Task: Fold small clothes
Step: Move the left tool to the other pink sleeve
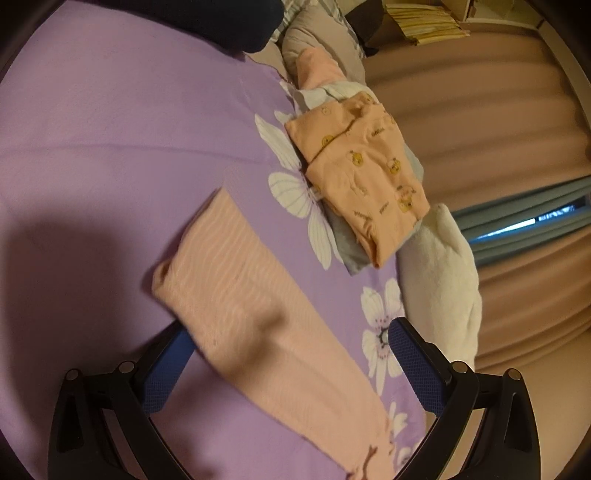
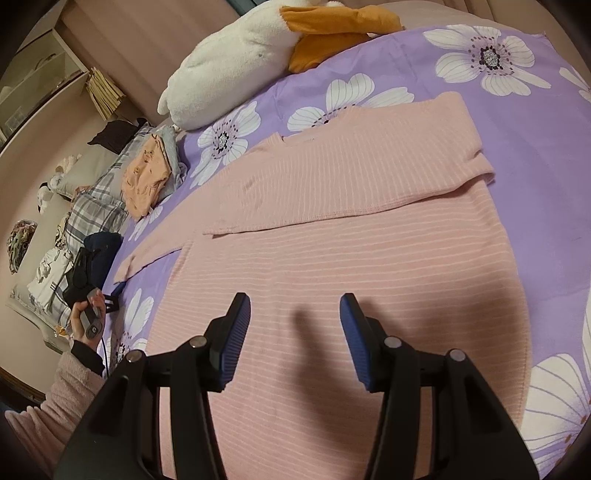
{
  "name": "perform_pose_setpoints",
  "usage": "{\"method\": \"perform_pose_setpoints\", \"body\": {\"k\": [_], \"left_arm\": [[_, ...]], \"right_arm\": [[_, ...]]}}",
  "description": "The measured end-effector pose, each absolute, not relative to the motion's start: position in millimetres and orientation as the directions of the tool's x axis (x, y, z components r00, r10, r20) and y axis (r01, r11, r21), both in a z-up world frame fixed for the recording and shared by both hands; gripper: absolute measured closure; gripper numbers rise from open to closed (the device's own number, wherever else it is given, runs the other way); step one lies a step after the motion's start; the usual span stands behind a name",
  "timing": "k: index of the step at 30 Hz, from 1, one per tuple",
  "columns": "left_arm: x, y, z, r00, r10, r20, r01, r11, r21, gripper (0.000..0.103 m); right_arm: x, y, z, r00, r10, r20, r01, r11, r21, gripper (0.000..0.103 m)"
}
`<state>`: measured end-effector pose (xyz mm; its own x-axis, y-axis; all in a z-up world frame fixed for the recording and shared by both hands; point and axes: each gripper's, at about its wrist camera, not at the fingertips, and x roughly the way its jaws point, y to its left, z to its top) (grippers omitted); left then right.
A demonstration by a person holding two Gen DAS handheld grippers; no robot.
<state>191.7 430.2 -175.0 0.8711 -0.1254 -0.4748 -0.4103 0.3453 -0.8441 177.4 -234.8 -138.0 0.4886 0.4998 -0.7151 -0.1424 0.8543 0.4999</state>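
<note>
A pink ribbed sweater [image 2: 332, 251] lies flat on the purple flowered bedsheet [image 2: 535, 147], with its right sleeve [image 2: 351, 177] folded across the chest. Its left sleeve [image 1: 236, 280] stretches out over the sheet in the left wrist view. My left gripper [image 1: 288, 332] is open, its jaws on either side of that sleeve, the left fingertip tucked under the cloth edge. My right gripper [image 2: 293, 299] is open and empty, low over the sweater's lower body. The left gripper also shows in the right wrist view [image 2: 114, 291], at the sleeve's end.
A folded orange printed garment [image 1: 365, 173] sits on a small pile at the sheet's edge, also seen in the right wrist view [image 2: 144, 177]. A white plush goose [image 2: 236, 62] lies at the far side. Plaid pillows [image 2: 99, 206] and a dark blue item [image 1: 221, 22] lie nearby.
</note>
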Motion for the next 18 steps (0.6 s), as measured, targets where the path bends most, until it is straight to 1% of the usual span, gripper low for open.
{"method": "perform_pose_setpoints", "body": {"k": [3, 5, 6, 7, 9, 12, 13, 14, 15, 16, 18], "left_arm": [[197, 432, -174, 0.867, -0.112, -0.486, -0.422, 0.357, -0.833, 0.001], [200, 432, -173, 0.855, -0.094, -0.509, -0.444, 0.371, -0.815, 0.010], [202, 431, -174, 0.848, -0.093, -0.522, -0.454, 0.382, -0.805, 0.020], [203, 430, -175, 0.836, -0.092, -0.541, -0.470, 0.392, -0.791, 0.033], [205, 429, -179, 0.817, -0.094, -0.569, -0.491, 0.404, -0.772, 0.044], [202, 428, -179, 0.805, -0.083, -0.587, -0.506, 0.421, -0.753, 0.052], [203, 428, -179, 0.798, -0.081, -0.597, -0.513, 0.428, -0.744, 0.060], [203, 427, -178, 0.789, -0.079, -0.609, -0.522, 0.436, -0.733, 0.066], [205, 427, -178, 0.783, -0.084, -0.617, -0.526, 0.441, -0.727, 0.077], [206, 427, -178, 0.777, -0.086, -0.623, -0.530, 0.445, -0.722, 0.083], [206, 426, -175, 0.768, -0.083, -0.635, -0.536, 0.459, -0.708, 0.083]], "right_arm": [[179, -232, -140, 0.485, 0.496, -0.720, -0.144, 0.858, 0.493, 0.052], [181, -230, -141, 0.483, 0.490, -0.726, -0.144, 0.862, 0.486, 0.051], [181, -229, -142, 0.482, 0.487, -0.728, -0.145, 0.864, 0.482, 0.051], [182, -228, -143, 0.480, 0.486, -0.730, -0.147, 0.865, 0.479, 0.051], [182, -227, -144, 0.477, 0.485, -0.733, -0.149, 0.866, 0.477, 0.051], [183, -224, -144, 0.476, 0.479, -0.738, -0.154, 0.871, 0.466, 0.051], [183, -224, -144, 0.475, 0.479, -0.738, -0.156, 0.871, 0.465, 0.051], [183, -223, -144, 0.475, 0.481, -0.737, -0.157, 0.871, 0.466, 0.051], [183, -223, -143, 0.475, 0.481, -0.737, -0.158, 0.870, 0.466, 0.051], [182, -223, -143, 0.476, 0.480, -0.737, -0.158, 0.871, 0.465, 0.051], [182, -223, -142, 0.478, 0.479, -0.737, -0.157, 0.871, 0.465, 0.051]]}}
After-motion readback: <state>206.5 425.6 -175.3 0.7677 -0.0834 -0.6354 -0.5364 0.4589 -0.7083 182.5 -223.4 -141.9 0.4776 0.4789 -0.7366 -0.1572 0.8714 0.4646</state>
